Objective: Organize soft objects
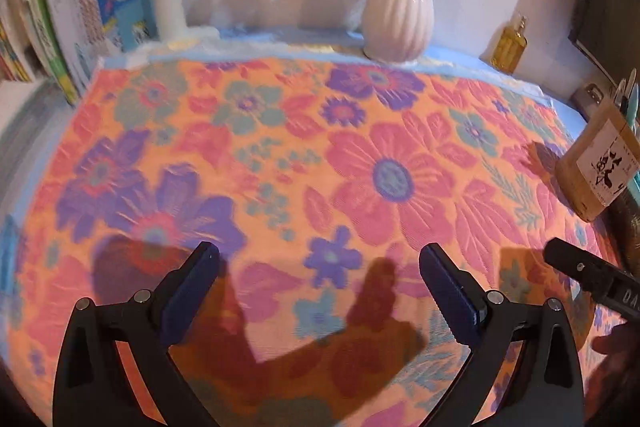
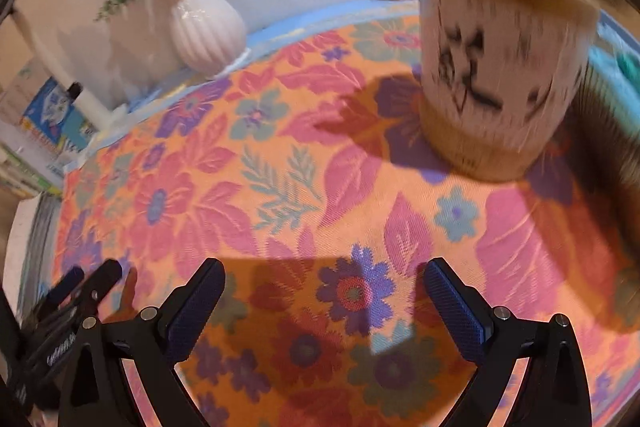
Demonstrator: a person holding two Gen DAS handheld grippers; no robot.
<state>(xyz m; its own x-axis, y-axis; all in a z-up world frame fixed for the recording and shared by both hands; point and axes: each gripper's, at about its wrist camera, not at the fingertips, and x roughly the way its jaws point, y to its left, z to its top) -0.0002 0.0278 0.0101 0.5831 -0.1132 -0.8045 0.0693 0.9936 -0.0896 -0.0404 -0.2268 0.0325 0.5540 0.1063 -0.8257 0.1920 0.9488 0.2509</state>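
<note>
Two grippers, the left gripper (image 1: 318, 267) and the right gripper (image 2: 322, 285), hover with fingers spread apart and empty above a flowered cloth (image 1: 360, 147) covering the table; a white vase (image 1: 398, 23) stands at the far edge, a wooden pen holder (image 2: 500, 67) at right.

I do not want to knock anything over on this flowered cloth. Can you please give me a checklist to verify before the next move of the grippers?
1. Left gripper open and holding nothing: ok.
2. Right gripper open and holding nothing: ok.
3. Flowered cloth lying flat under both grippers: ok.
4. Pen holder away from the right gripper: ok, it stands upright ahead and to the right, not touching.
5. White vase safe from the arms: ok, it stands at the far edge, apart from both.
6. Which soft object to pick first: cannot tell, apart from the cloth none shows clearly in either view.
</note>
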